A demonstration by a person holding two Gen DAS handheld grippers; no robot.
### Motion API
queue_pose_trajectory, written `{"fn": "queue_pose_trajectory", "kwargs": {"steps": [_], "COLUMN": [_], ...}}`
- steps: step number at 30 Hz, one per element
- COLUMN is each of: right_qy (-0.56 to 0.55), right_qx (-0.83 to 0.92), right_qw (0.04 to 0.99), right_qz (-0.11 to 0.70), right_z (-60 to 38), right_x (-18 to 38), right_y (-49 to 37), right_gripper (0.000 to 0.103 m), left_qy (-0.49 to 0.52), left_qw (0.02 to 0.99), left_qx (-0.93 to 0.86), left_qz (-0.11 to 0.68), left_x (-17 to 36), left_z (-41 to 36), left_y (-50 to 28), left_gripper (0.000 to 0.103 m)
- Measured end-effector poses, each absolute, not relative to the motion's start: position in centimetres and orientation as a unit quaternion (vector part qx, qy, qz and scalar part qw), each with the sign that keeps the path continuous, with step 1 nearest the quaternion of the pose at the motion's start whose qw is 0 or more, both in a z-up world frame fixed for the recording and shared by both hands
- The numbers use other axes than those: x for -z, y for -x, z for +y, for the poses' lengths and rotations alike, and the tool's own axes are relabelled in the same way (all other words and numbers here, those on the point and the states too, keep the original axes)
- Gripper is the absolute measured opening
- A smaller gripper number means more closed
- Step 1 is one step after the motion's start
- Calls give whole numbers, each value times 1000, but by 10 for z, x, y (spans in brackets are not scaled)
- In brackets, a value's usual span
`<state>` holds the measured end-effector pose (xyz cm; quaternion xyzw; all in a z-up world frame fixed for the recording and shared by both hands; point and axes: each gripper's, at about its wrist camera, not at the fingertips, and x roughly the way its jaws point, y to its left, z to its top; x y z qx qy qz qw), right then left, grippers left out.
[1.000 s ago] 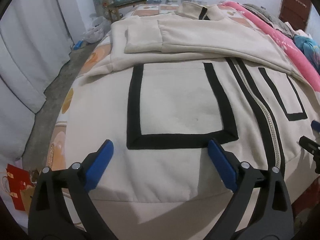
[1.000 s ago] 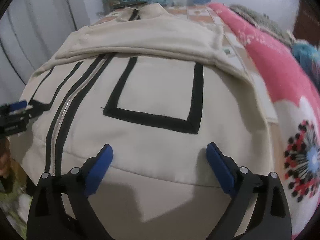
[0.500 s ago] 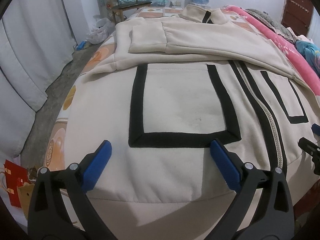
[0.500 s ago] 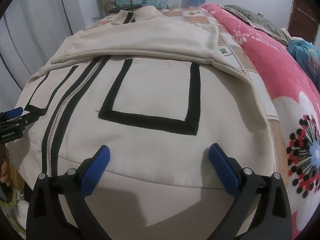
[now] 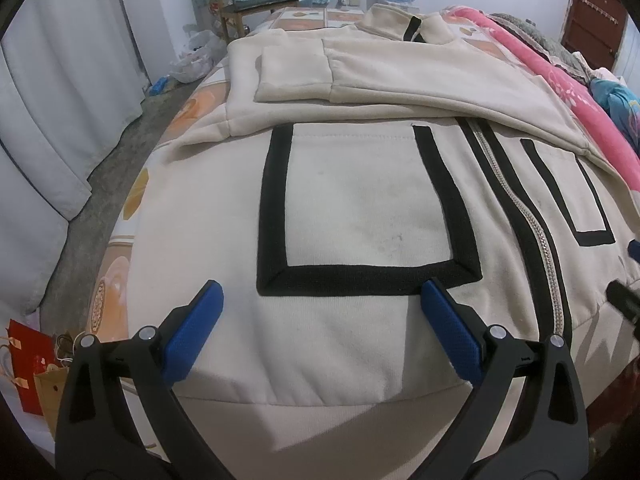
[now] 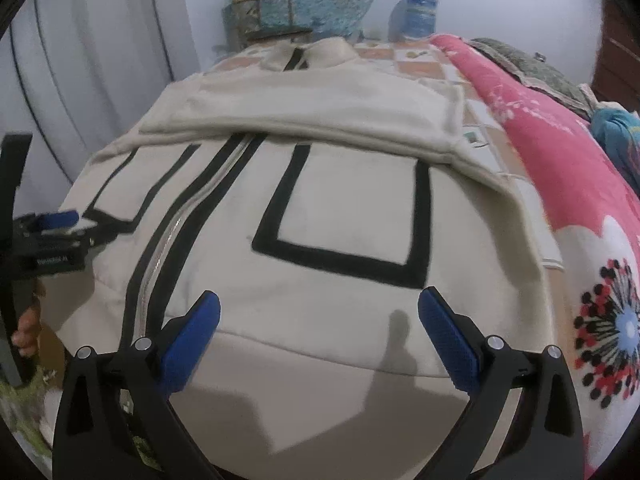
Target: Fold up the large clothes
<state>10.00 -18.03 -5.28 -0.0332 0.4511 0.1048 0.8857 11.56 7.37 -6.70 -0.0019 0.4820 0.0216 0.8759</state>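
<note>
A large cream zip-up jacket [image 5: 360, 208] with black-outlined pockets lies face up on the bed, both sleeves folded across its chest. Its zipper [image 5: 536, 232] runs down the middle. My left gripper [image 5: 320, 320] hovers open over the hem below the left pocket [image 5: 360, 216], holding nothing. My right gripper [image 6: 320, 320] hovers open over the hem [image 6: 320, 360] below the other pocket [image 6: 352, 216], also empty. The left gripper [image 6: 56, 224] shows at the left edge of the right wrist view, with a hand [image 6: 28, 328] below it.
A pink floral blanket [image 6: 580, 200] covers the right side of the bed. White curtains [image 5: 48, 120] and grey floor [image 5: 92, 216] lie to the left. A wooden chair [image 5: 252, 0] and a water bottle [image 6: 414, 16] stand beyond the bed. Paper bags [image 5: 32, 360] sit on the floor.
Both grippers have risen and pulled back slightly over the hem, still open. The jacket has not moved.
</note>
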Motion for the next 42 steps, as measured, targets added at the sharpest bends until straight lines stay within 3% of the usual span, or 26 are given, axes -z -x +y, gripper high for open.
{"fn": "queue_pose_trajectory", "kwargs": {"steps": [29, 33, 42], "right_qy": [35, 36, 35], "right_qx": [-95, -96, -99], "right_qw": [883, 881, 883], "right_qz": [459, 461, 457], "right_z": [-175, -175, -175], "right_x": [70, 70, 70], "right_y": [-106, -107, -106], "right_gripper": [97, 97, 97], "left_qy": [-17, -54, -17], "left_qw": [879, 895, 908], "left_qx": [-21, -25, -10], "left_qz": [476, 442, 419], "left_x": [65, 54, 48], "left_z": [71, 69, 92], "left_y": [-117, -99, -22], "left_gripper": [96, 96, 95]}}
